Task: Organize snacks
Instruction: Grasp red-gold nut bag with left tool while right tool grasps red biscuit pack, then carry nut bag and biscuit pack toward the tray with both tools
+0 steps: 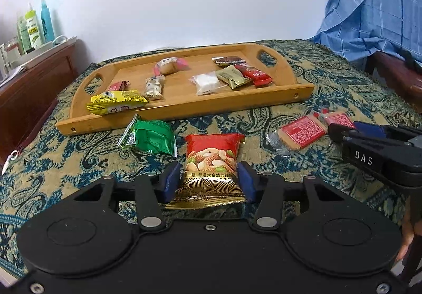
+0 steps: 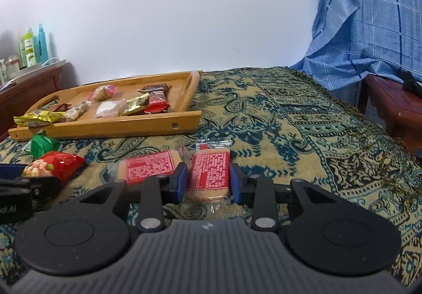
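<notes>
My left gripper (image 1: 209, 180) has its blue pads against both sides of a red and gold nut packet (image 1: 211, 162) lying on the patterned cloth. My right gripper (image 2: 208, 180) has its pads against both sides of a red-labelled biscuit packet (image 2: 209, 172); it also shows in the left wrist view (image 1: 340, 118). A second biscuit packet (image 2: 147, 168) lies just left of it. A green packet (image 1: 150, 137) lies left of the nut packet. The wooden tray (image 1: 184, 106) behind holds several snacks, with a yellow packet (image 1: 116, 104) on its front left rim.
The cloth (image 2: 290, 135) covers the bed or table. A wooden cabinet (image 1: 31, 88) with bottles (image 1: 34, 27) stands at the left. A blue checked fabric (image 2: 369, 17) hangs over a red-brown stool (image 2: 395, 106) at the right.
</notes>
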Demonstrator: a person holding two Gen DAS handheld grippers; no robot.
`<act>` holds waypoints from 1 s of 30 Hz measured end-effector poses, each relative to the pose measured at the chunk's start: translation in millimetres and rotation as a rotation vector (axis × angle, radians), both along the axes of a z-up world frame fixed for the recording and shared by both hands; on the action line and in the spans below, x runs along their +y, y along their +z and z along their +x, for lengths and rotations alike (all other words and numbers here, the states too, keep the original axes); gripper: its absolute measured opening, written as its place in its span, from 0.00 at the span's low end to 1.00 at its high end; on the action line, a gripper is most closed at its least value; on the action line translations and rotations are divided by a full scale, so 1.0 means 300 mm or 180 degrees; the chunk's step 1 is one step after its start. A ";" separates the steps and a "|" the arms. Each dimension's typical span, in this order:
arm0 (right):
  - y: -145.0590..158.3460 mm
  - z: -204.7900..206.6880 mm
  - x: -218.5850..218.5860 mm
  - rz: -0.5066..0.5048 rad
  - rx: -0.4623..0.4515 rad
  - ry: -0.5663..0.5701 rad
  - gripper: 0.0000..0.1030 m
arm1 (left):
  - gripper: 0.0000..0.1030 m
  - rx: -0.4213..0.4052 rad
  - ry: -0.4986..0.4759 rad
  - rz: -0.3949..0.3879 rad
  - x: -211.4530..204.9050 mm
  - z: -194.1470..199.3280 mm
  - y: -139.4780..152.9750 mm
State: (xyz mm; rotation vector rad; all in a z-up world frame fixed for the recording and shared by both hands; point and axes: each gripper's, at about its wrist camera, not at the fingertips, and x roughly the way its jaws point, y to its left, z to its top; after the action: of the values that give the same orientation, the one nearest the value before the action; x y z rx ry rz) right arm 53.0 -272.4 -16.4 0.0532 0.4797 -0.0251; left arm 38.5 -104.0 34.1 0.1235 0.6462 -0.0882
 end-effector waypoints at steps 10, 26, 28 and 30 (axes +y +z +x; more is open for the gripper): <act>-0.005 0.007 0.015 -0.0107 -0.0043 -0.0045 0.57 | 0.54 -0.0053 -0.0014 0.0021 -0.006 0.038 0.003; 0.016 0.020 0.016 0.0042 -0.0092 -0.0104 0.37 | 0.40 0.0040 0.0044 -0.0091 -0.007 0.069 -0.004; 0.029 0.018 0.016 0.0086 -0.0128 -0.0103 0.37 | 0.40 0.0014 0.0070 -0.0109 -0.002 0.072 0.012; 0.045 0.021 0.015 0.0148 -0.0163 -0.0101 0.37 | 0.40 -0.0015 0.0088 -0.0119 0.004 0.078 0.029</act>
State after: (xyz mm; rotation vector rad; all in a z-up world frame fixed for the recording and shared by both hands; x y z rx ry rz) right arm 59.3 -267.8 -2.8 0.1070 0.4281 -0.0437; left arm 61.9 -103.0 42.8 0.0785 0.6409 -0.0732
